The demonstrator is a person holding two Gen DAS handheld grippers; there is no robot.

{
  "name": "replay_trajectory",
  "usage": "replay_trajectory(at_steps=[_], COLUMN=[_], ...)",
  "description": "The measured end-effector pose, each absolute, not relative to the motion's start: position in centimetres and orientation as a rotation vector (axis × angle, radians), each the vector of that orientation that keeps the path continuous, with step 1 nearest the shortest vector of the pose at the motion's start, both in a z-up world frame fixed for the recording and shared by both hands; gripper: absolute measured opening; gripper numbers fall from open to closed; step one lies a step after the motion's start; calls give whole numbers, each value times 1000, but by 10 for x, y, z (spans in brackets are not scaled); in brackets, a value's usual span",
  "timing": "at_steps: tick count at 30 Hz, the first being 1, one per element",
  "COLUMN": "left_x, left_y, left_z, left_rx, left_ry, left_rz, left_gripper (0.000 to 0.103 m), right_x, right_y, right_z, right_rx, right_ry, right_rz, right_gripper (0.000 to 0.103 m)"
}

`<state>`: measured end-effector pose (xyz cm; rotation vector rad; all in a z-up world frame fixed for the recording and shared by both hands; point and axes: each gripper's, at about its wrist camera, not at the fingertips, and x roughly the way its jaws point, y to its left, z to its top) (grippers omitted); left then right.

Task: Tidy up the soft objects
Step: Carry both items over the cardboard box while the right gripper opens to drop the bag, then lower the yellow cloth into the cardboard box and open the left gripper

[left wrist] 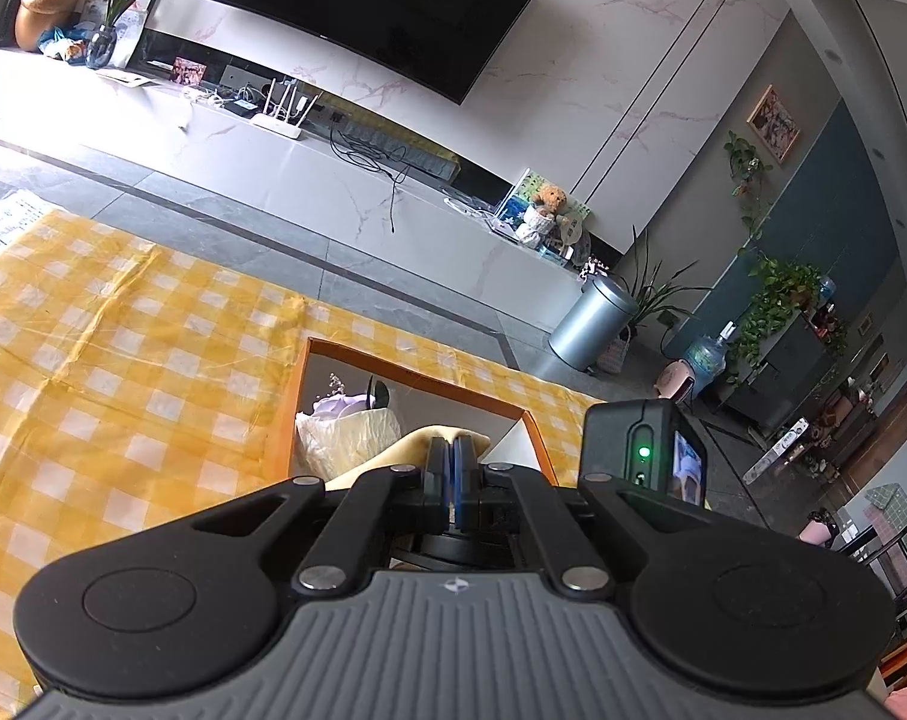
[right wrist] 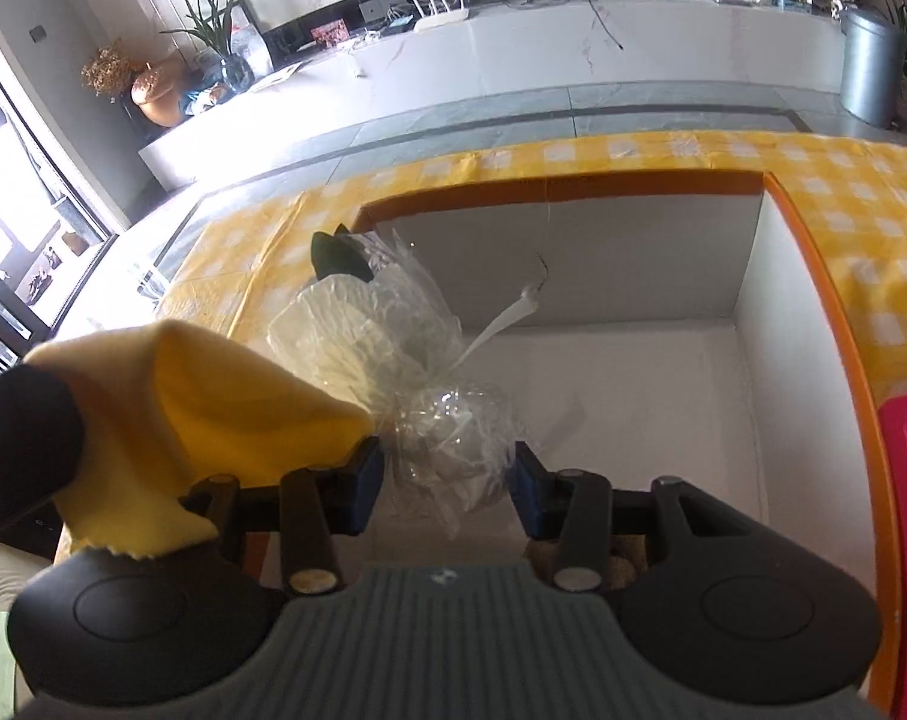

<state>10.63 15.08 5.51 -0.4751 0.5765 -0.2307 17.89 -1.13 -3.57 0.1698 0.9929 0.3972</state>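
- A small bouquet wrapped in crinkly clear cellophane and pale cream paper point(right wrist: 393, 348), with a dark green leaf poking out of its far end, lies tilted in the near left corner of the box, its head leaning on the left wall.
- The right gripper point(right wrist: 447, 474) has its blue-padded fingers point(right wrist: 366, 480) set on either side of the bouquet's bunched cellophane base; the jaws stand part-way apart, and the pads look to meet the wrap, though whether they truly press it I cannot tell.
- The orange-rimmed cardboard box with white inner walls point(right wrist: 813, 276) is otherwise bare inside, apart from a torn strip of paper hanging from its back wall.
- A soft yellow cloth point(right wrist: 213, 408) hangs over the left side of the right gripper, draped from a black, sleeve-like shape at the picture's left edge.
- From the other hand's camera, the left gripper point(left wrist: 452, 468) has its fingers pressed fully together, pinching a fold of that same yellow cloth, just over the box's near edge.
- From that side the bouquet shows a pale lilac bloom at its top.
- The box sits on a yellow-and-white checked tablecloth point(left wrist: 123, 360).
- Beyond lie a grey tiled floor, a long white marble-look TV bench point(left wrist: 273, 168) and a round silver bin point(left wrist: 591, 324).
- A black action camera with a green light point(left wrist: 645, 450) sits just right of the left gripper.
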Motion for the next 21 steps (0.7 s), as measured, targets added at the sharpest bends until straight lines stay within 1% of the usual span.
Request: replay_trajectory(at_steps=[4,5,8,9,10,11,12,13,14,16,19,21], left_x=[108,107,107,107,107,107,107,108,108,109,110,111], left_y=[149,149,149,149,149,149,149,149,149,148,145,143], left_z=[54,54,54,54,54,54,54,53,52,51,51,50], left_rx=[-479,-478,-481,-482,-484,-486,-487,-488,-489,-491,-486,-480], left_ry=[586,587,589,589,590,590,592,594,596,600,603,604], left_rz=[-236,-235,-236,-236,-236,-237,-239,-241,-243,-245,-250,-254], left_gripper=[1,1,1,1,1,1,1,1,1,1,1,1], right_x=[187,186,177,173,170,165,160,154,147,134,117,107], right_y=[-6,-4,7,10,11,11,11,10,8,5,-5,-15], right_z=[-51,-54,-58,-57,-55,-51,-47,-42,-36,-24,-8,0], right_rx=[241,229,126,86,60,37,19,2,-29,-88,-161,-190], right_ry=[1149,1170,1174,1165,1151,1129,1102,1069,1026,941,816,769], right_rz=[392,391,429,456,468,480,508,531,539,562,578,573], right_gripper=[45,45,51,57,59,64,79,85,86,95,98,99])
